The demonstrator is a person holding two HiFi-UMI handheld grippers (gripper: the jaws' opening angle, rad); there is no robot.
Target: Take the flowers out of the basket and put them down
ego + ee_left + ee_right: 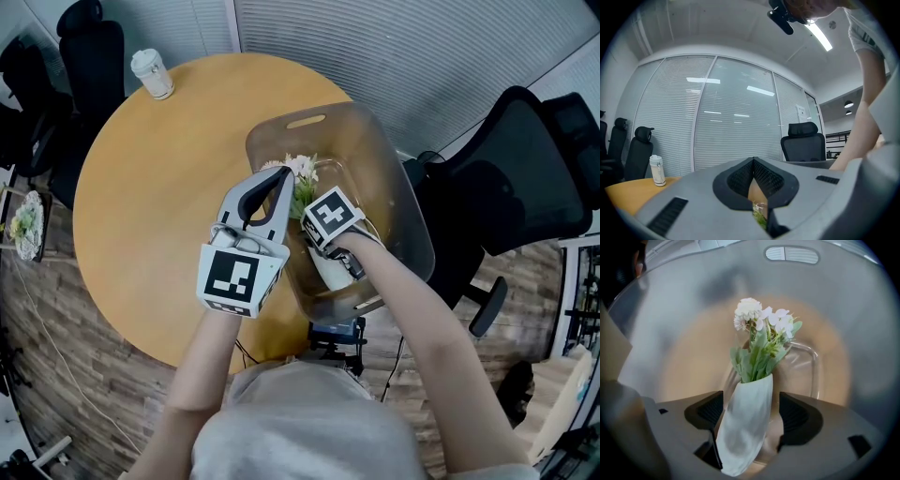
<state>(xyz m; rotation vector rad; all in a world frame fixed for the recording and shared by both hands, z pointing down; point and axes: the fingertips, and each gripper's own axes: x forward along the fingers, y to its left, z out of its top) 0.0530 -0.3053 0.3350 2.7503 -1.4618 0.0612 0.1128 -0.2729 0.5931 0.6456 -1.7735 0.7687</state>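
A small bunch of white flowers point(302, 173) with green leaves, in a white paper wrapper point(745, 427), lies inside a translucent plastic basket point(394, 159) on the round wooden table point(141, 197). My right gripper point(747, 416) is down in the basket with its jaws spread on either side of the wrapper; a gap shows beside the right pad. In the right gripper view the blooms point(761, 319) point toward the basket's far wall. My left gripper point(279, 178) hovers over the basket's left rim, beside the blooms, with its fingertips together and holding nothing.
A lidded white cup point(152, 73) stands at the table's far left edge. Black office chairs stand to the right point(525, 159) and at the far left point(89, 56). The basket has a handle slot point(307, 121) in its far wall. Blinds cover the glass wall behind.
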